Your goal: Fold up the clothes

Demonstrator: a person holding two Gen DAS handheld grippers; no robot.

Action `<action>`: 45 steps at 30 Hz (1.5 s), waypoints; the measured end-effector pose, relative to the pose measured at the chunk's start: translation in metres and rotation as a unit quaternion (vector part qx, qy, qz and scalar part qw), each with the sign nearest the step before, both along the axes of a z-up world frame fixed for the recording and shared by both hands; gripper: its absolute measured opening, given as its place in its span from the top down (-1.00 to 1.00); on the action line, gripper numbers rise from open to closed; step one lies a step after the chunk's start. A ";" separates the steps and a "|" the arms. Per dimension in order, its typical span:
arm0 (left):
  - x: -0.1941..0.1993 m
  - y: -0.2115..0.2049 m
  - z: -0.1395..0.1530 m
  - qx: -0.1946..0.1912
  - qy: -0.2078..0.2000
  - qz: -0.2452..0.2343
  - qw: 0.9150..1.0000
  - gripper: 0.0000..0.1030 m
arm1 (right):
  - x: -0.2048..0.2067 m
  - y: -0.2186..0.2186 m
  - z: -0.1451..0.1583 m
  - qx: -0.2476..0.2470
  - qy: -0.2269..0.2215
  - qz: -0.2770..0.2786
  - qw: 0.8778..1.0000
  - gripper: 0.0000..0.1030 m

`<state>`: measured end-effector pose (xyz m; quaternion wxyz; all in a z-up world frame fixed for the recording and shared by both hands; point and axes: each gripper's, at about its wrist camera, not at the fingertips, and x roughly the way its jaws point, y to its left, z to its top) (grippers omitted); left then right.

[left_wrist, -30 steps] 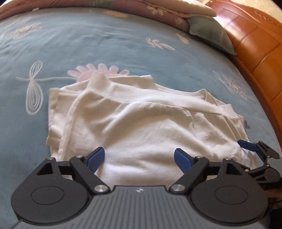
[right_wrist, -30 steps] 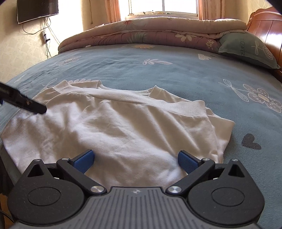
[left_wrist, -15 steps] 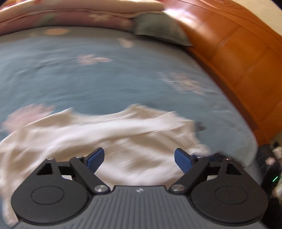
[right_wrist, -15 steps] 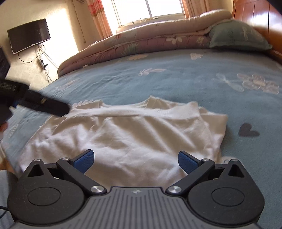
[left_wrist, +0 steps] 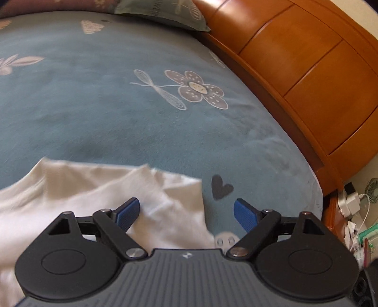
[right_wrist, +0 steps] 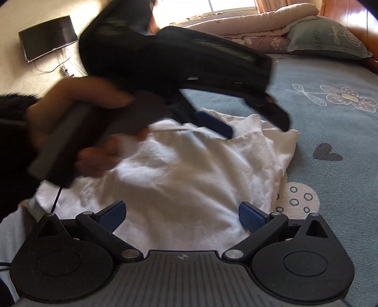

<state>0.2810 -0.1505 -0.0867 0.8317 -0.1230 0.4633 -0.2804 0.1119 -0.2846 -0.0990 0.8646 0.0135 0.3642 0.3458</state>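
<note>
The white garment (right_wrist: 179,179) lies folded and rumpled on the blue floral bedspread (right_wrist: 330,132); in the right wrist view it fills the middle of the frame, its ribbed edge (right_wrist: 250,122) toward the top and its right border just beside a dark heart print (right_wrist: 327,152). In the left wrist view the same cloth (left_wrist: 70,200) sits in the lower left, its corner ending close to the heart print (left_wrist: 221,187).

The left gripper (left_wrist: 186,212) stands with its jaws spread wide and nothing between the blue pads (left_wrist: 244,215) — the garment's right corner lies below and behind them; seen from the right wrist camera it is a blurred black shape (right_wrist: 255,122) crossing the upper middle of the frame above the cloth's far edge, held by a hand (right_wrist: 78,122) at the left. The right gripper (right_wrist: 180,216) also has its jaws wide apart at the bottom of its frame, over the near part of the garment, clasping nothing.

Farther out: a grey-green pillow (right_wrist: 328,42) and a rolled quilt (right_wrist: 259,21) at the upper right; a wooden headboard (left_wrist: 307,70) along the right edge of the left view; a wall-mounted screen (right_wrist: 47,37) at the upper left.
</note>
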 end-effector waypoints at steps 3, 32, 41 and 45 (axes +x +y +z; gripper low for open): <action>0.010 -0.009 0.002 0.013 -0.006 -0.003 1.000 -0.69 | 0.000 -0.002 0.000 0.002 -0.001 0.006 1.000 -1.00; -0.021 0.019 0.028 -0.075 0.009 0.014 0.997 -0.71 | 0.017 -0.075 0.010 0.153 0.026 -0.151 0.976 -1.00; -0.081 0.101 0.051 -0.048 -0.040 0.128 0.990 -0.73 | 0.078 -0.064 0.018 0.024 -0.030 -0.216 0.976 -1.00; -0.091 0.115 0.044 -0.046 -0.032 0.130 0.990 -0.75 | 0.108 -0.049 0.010 -0.065 -0.005 -0.201 0.977 -0.98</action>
